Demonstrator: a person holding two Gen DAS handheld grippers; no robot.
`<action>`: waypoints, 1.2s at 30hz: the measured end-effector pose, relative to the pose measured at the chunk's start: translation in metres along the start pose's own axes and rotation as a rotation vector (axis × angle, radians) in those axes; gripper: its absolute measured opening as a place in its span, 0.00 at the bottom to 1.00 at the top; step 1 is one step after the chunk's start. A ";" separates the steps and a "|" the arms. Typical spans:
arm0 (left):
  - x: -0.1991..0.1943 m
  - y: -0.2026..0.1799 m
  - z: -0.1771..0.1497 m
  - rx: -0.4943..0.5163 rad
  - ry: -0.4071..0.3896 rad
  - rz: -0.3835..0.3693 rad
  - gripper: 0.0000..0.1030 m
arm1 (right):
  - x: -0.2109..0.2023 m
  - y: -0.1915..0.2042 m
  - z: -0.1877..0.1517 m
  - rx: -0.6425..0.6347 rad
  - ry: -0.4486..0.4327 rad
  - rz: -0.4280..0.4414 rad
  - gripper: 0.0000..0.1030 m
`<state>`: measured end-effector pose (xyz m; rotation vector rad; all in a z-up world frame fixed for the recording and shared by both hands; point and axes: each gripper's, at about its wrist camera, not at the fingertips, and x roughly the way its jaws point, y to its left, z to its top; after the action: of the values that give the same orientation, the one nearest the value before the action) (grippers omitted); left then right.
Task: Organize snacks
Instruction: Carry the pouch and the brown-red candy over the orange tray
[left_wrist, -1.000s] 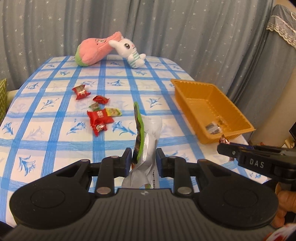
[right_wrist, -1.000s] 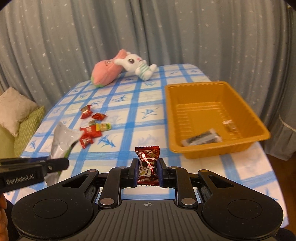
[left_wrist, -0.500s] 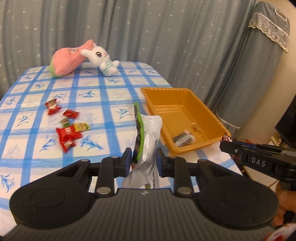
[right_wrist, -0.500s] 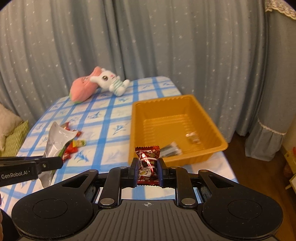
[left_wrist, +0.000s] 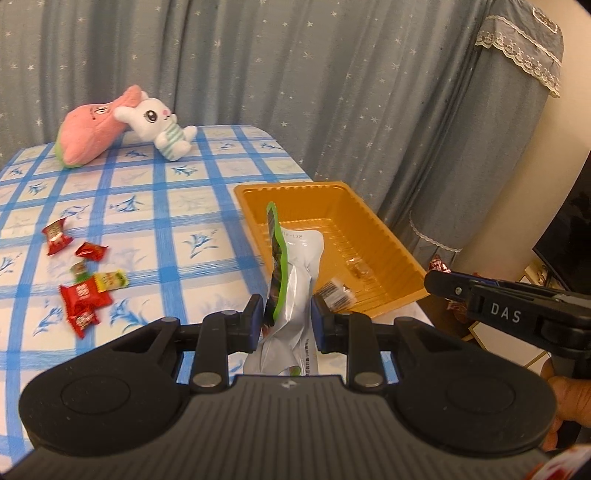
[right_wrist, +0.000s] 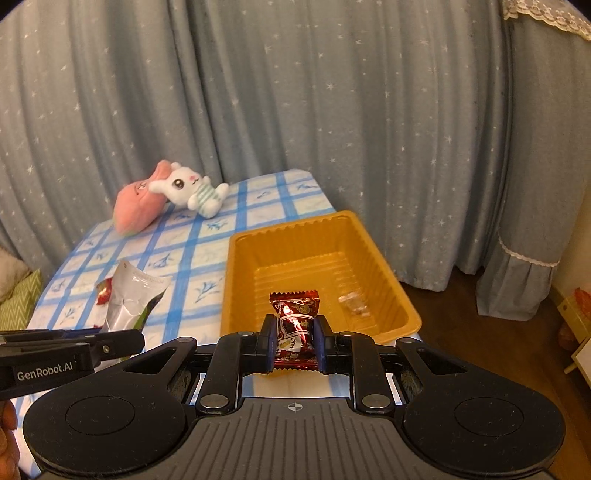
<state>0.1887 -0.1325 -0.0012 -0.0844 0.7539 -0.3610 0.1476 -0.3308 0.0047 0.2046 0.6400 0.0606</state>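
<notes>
My left gripper (left_wrist: 287, 317) is shut on a silver pouch with a green edge (left_wrist: 295, 280) and holds it upright near the front of the orange tray (left_wrist: 384, 225). My right gripper (right_wrist: 294, 341) is shut on a dark red candy packet (right_wrist: 295, 321), just at the tray's near rim (right_wrist: 229, 288). The tray holds a small clear-wrapped sweet (right_wrist: 355, 303) and a dark barcoded packet (left_wrist: 336, 291). Several red and yellow candies (left_wrist: 83, 291) lie on the blue checked tablecloth at the left. The pouch also shows in the right wrist view (right_wrist: 129, 299).
A pink plush (left_wrist: 92, 129) and a white bunny plush (left_wrist: 159, 123) lie at the table's far end. Grey starred curtains hang behind. The table edge runs just right of the tray, with wooden floor (right_wrist: 517, 332) beyond. A cushion (right_wrist: 18, 302) sits at the left.
Both grippers have swung right and closer to the orange tray, each holding its snack. The tray now sits straight ahead of both.
</notes>
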 end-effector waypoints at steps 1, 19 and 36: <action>0.003 -0.002 0.002 0.000 0.002 -0.003 0.24 | 0.002 -0.003 0.002 0.007 0.000 -0.001 0.20; 0.072 -0.019 0.034 -0.032 0.030 -0.044 0.24 | 0.053 -0.025 0.033 0.047 0.013 -0.016 0.20; 0.108 -0.028 0.050 -0.025 0.040 -0.064 0.24 | 0.082 -0.049 0.042 0.095 0.032 -0.031 0.20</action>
<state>0.2870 -0.1993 -0.0301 -0.1253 0.7967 -0.4149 0.2378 -0.3766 -0.0206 0.2856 0.6779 0.0035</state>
